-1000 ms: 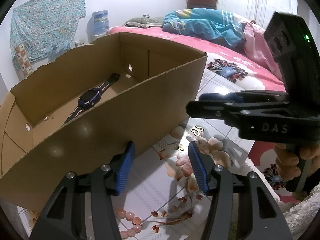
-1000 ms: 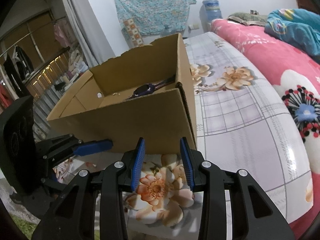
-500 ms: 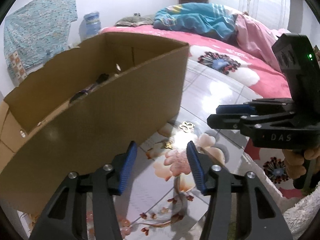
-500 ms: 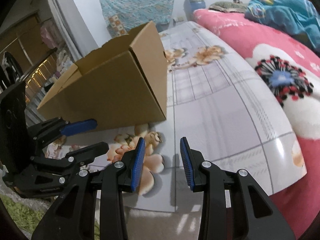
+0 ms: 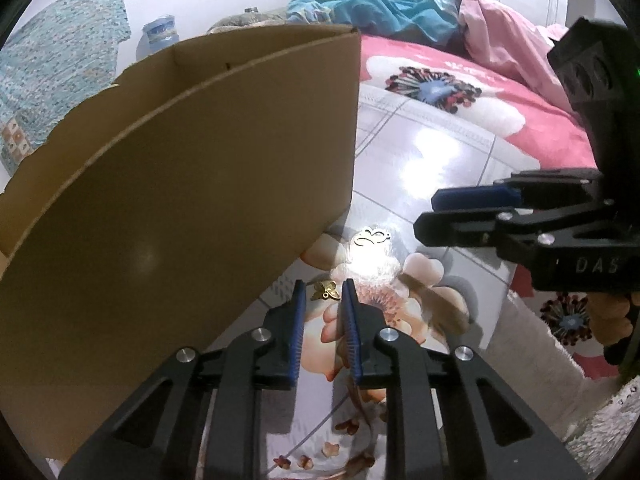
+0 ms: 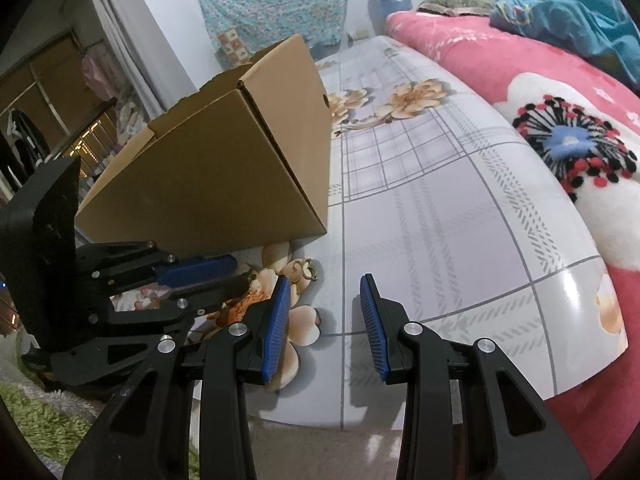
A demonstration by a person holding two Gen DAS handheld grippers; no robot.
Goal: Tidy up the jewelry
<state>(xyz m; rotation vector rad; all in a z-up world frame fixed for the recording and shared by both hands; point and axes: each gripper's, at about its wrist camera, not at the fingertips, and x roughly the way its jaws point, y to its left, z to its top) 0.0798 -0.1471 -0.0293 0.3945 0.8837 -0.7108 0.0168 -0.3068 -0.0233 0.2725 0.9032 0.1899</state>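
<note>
A small gold butterfly charm (image 5: 326, 291) lies on the glossy flower-print table (image 5: 420, 160), close to the wall of a cardboard box (image 5: 180, 200). My left gripper (image 5: 324, 286) points down at it. Its jaws are closing with the charm between the blue tips, and a sliver of gap still shows. A larger gold filigree charm (image 5: 372, 238) lies just beyond. My right gripper (image 6: 325, 280) hovers open over the table (image 6: 440, 220) with nothing between its pads. That larger charm (image 6: 302, 272) sits just left of its left pad. The box (image 6: 224, 168) stands behind it.
A bed with a pink flowered blanket (image 6: 560, 92) and a blue cover (image 5: 380, 4) runs along the table's far side. A green shaggy rug (image 6: 36, 420) lies below the table edge. The box's inside is hidden from both views.
My left gripper came down toward the table and its jaws narrowed around the butterfly charm. The box's inside and the watch in it dropped out of sight. The right gripper's opening is unchanged.
</note>
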